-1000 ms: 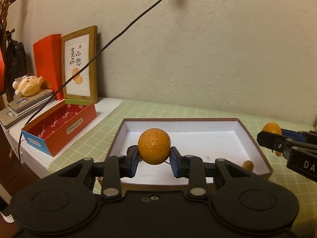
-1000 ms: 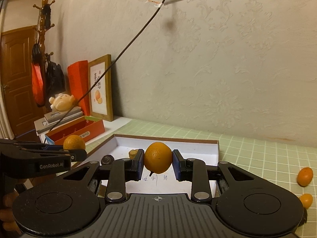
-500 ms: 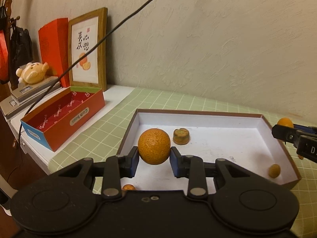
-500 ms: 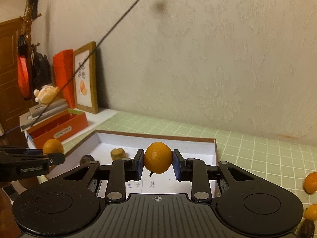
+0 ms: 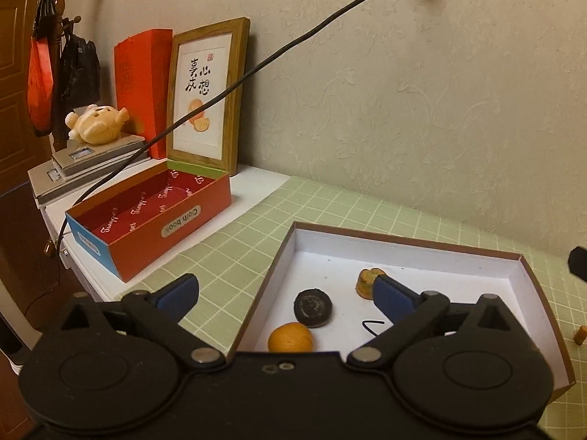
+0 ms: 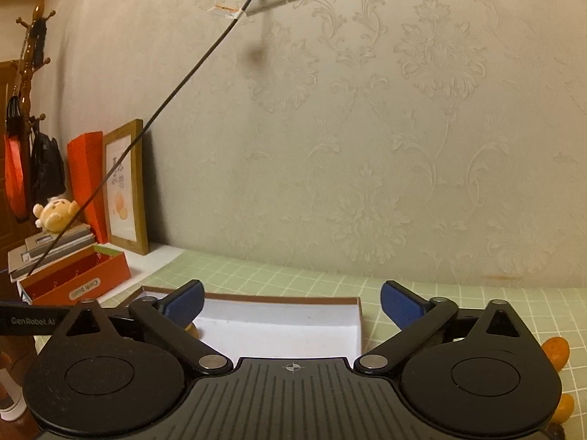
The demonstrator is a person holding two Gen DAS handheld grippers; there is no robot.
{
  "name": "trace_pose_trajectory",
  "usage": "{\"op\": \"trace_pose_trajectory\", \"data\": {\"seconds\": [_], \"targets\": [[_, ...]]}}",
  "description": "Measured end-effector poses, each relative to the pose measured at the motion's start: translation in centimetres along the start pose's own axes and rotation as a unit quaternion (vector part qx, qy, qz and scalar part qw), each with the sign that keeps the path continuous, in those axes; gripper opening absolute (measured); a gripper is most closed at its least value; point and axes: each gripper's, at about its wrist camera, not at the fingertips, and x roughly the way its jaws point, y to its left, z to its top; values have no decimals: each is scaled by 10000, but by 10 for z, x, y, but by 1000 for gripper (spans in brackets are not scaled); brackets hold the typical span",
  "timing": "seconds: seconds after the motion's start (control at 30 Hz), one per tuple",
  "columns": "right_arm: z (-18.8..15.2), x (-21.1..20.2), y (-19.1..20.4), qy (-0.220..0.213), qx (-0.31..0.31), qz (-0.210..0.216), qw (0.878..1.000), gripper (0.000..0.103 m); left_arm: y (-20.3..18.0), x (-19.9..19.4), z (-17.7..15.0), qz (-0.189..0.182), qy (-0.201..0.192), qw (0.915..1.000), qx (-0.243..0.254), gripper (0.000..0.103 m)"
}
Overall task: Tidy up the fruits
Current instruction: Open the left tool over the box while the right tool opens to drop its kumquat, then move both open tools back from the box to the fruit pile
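Note:
A white shallow box with a brown rim (image 5: 521,278) lies on the green checked cloth. In the left wrist view an orange (image 5: 290,337) rests in its near corner beside a dark round piece (image 5: 313,308) and a tan biscuit-like piece (image 5: 367,282). My left gripper (image 5: 286,289) is open and empty above them. My right gripper (image 6: 291,302) is open and empty over the same box (image 6: 357,315); no orange shows between its fingers. Two small orange fruits (image 6: 555,352) lie on the cloth at the right.
A red open box (image 5: 146,220) stands left of the white box, with a framed picture (image 5: 205,95), a red bag, a plush toy (image 5: 97,124) and stacked books behind. A black cable (image 6: 176,88) slants from the wall socket. A small orange piece (image 5: 580,334) lies right of the box.
Both grippers have opened and let go of their oranges. The left one's orange now lies in the white box. Both cameras have tilted up.

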Motion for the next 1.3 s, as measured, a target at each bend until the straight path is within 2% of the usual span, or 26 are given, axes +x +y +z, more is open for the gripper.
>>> {"op": "trace_pose_trajectory", "data": {"seconds": [0.3, 0.57, 0.87, 1.07, 1.23, 1.3], "targets": [[0, -12, 1, 26, -14, 133, 9999, 103, -12, -5, -5, 7, -44, 9996, 281, 97], [-1, -27, -15, 21, 99, 82, 9999, 103, -24, -17, -8, -114, -116, 9991, 396, 96], [-7, -53, -50, 20, 277, -226, 9994, 103, -57, -30, -12, -499, -256, 9965, 615, 96], [-16, -70, -74, 119, 316, -547, 9979, 103, -86, -39, -16, -890, -321, 9920, 836, 96], [-21, -84, -94, 189, 331, -831, 9958, 103, -113, -42, -22, -1241, -344, 9862, 1043, 92], [-22, -89, -102, 202, 377, -971, 9944, 103, -124, -43, -24, -1381, -343, 9834, 1123, 87]]}}
